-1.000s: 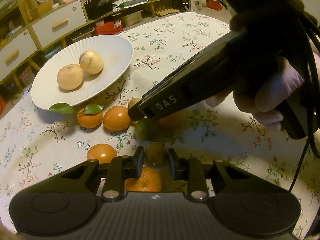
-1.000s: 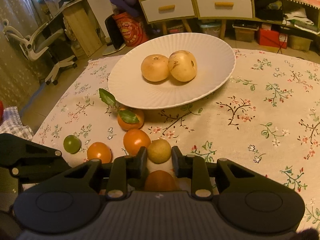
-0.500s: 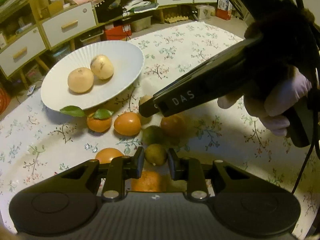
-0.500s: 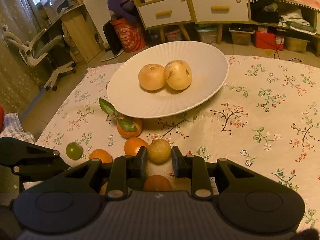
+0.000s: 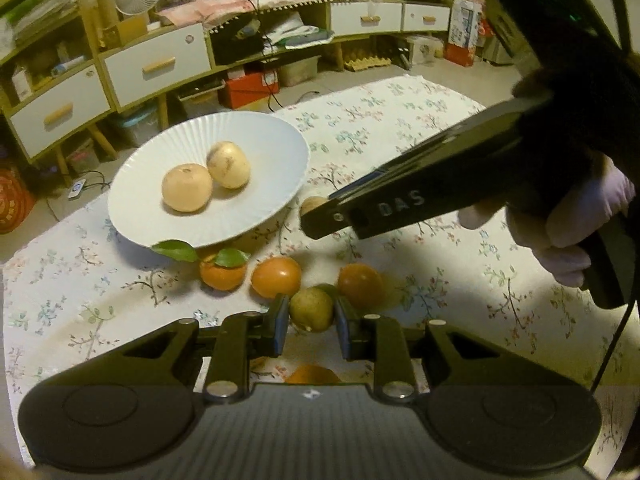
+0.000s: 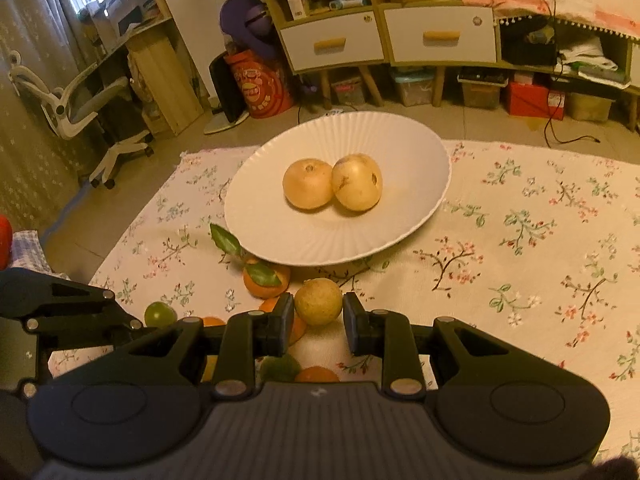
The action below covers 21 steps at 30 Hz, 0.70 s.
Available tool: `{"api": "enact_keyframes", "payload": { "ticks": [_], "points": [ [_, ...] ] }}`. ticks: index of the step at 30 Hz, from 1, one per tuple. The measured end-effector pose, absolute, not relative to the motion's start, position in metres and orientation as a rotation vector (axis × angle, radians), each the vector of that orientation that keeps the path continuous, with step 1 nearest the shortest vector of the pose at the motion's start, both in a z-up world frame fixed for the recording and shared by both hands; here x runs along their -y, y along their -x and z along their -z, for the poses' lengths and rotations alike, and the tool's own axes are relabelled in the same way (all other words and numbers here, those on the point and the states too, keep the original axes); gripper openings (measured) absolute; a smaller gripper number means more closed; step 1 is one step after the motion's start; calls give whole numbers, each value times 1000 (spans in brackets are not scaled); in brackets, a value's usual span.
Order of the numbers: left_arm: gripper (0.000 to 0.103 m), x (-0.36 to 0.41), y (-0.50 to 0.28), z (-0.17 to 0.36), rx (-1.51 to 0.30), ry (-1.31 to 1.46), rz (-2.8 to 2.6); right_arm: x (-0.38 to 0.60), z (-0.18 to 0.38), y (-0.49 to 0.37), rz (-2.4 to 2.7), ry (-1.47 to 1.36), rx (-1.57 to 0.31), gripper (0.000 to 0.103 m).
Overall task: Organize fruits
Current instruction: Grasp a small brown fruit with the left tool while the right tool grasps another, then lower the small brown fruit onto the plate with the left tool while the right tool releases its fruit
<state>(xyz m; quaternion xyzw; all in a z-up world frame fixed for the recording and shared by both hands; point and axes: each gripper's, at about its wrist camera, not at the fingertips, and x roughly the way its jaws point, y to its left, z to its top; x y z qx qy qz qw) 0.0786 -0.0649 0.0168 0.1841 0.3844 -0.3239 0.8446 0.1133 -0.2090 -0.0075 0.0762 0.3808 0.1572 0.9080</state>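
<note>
Carrying a small yellow-green fruit clamped in the left hand-held gripper and a tan fruit clamped in the right hand-held gripper, each should be lifted clear of the oranges beside the white plate and lowered gently beside the two pale fruits on it.

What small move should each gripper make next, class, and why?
Probably carry both forward over the white plate and release. The left gripper is shut on a small greenish fruit, the right gripper on a yellowish fruit; two pale fruits already sit there.
</note>
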Motion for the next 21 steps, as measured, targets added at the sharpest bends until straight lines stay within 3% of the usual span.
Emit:
{"api": "enact_keyframes", "payload": {
  "ticks": [21],
  "points": [
    [16,47,-127,-31,-648,-281,535,210,-14,-120,-342,-7,-657,24]
  ]
}}
